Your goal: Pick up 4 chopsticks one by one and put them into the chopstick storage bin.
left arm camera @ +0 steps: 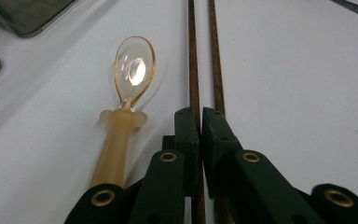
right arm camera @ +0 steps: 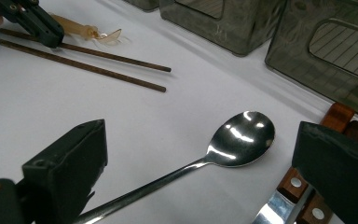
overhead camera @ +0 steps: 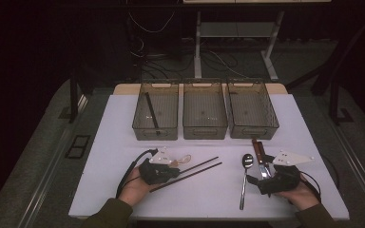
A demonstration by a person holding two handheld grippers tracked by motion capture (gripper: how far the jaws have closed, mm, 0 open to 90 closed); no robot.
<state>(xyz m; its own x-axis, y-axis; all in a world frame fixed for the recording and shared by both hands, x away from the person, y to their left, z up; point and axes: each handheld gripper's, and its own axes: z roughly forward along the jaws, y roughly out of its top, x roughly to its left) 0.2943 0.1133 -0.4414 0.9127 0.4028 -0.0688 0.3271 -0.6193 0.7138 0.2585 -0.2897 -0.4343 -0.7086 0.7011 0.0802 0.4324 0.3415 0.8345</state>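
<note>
A: Which step is this?

B: The pick-up, I'd judge. The left hand-held gripper [left arm camera: 200,122] has its jaws pinched together on the nearer of the two brown chopsticks [left arm camera: 193,70], which run away from it toward twelve o'clock in the left gripper view. On the bench [overhead camera: 123,123] they lie just past the left hand, pointing toward two o'clock.

A: And the other one?

B: The right hand-held gripper [right arm camera: 205,163] stands wide open, low over the metal spoon [right arm camera: 240,140]; the handle passes between its jaws, which touch nothing. The wood-handled knives [right arm camera: 303,186] lie just beside the spoon, at three o'clock of it.

A: What's beside the chopsticks?

B: A clear amber plastic spoon [left arm camera: 133,70], at nine o'clock of them, apart.

A: Next move?

B: Probably a lift and a carry to one of the three grey bins [overhead camera: 204,114] at twelve o'clock; the left bin [overhead camera: 155,111] already holds a dark stick. The grip seems to catch one chopstick only, so the second may need a separate pass.
</note>
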